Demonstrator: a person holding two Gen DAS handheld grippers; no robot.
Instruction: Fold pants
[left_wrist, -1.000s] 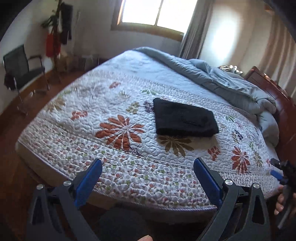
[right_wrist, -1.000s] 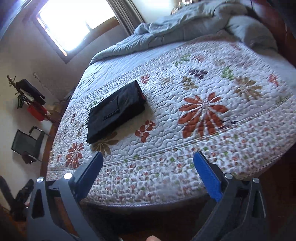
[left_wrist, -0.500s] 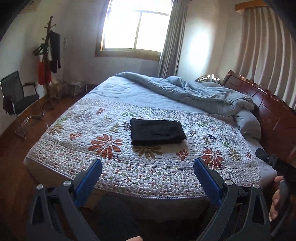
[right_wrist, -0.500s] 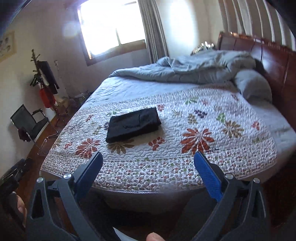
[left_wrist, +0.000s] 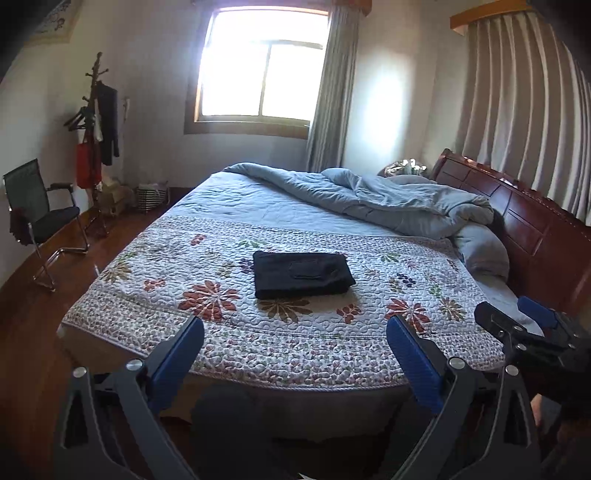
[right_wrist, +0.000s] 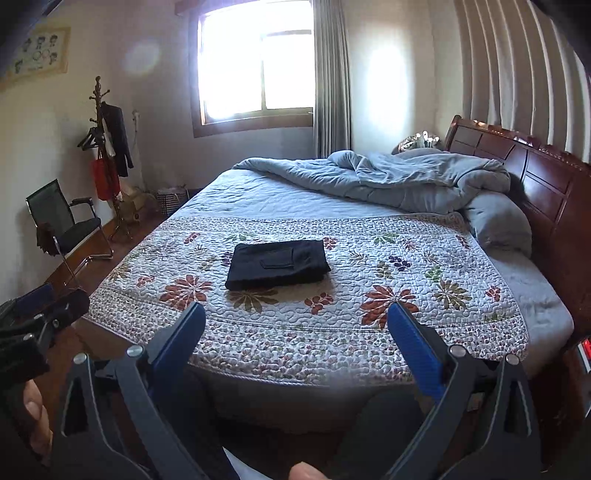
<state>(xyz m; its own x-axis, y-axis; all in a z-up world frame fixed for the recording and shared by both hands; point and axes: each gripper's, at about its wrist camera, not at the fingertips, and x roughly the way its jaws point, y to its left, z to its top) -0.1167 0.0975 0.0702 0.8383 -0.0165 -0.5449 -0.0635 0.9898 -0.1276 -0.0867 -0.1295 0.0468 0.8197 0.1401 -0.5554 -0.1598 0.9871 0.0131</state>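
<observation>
1 pair of black pants (left_wrist: 302, 274), folded into a flat rectangle, lies on the floral quilt (left_wrist: 280, 332) near the middle of the bed's near half, 1 pocket flap facing up. 1 bed, 1 wooden headboard (left_wrist: 517, 221) on the right, 1 rumpled blue-grey duvet (left_wrist: 388, 203) bunched along the far side toward the headboard, 1 grey pillow (right_wrist: 496, 221) just beside the headboard. 1 window (left_wrist: 262, 70) on the far wall, 1 black chair (left_wrist: 40, 218) at left, 1 coat rack (left_wrist: 96, 147) beyond the chair with dark clothing and 1 red bag hanging on it. 2 grippers. Left gripper (left_wrist: 295, 339): level, pointed at the bed from off its near edge, both blue fingers spread wide, nothing between them, well apart from the pants. Right gripper (right_wrist: 296, 332): same attitude, fingers spread wide with nothing held, also short of the mattress edge. Each shows in the other's view: right one at the right edge of the left wrist view, left one at the left edge of the right wrist view, so they sit side by side. Neither touches the quilt or the pants.
</observation>
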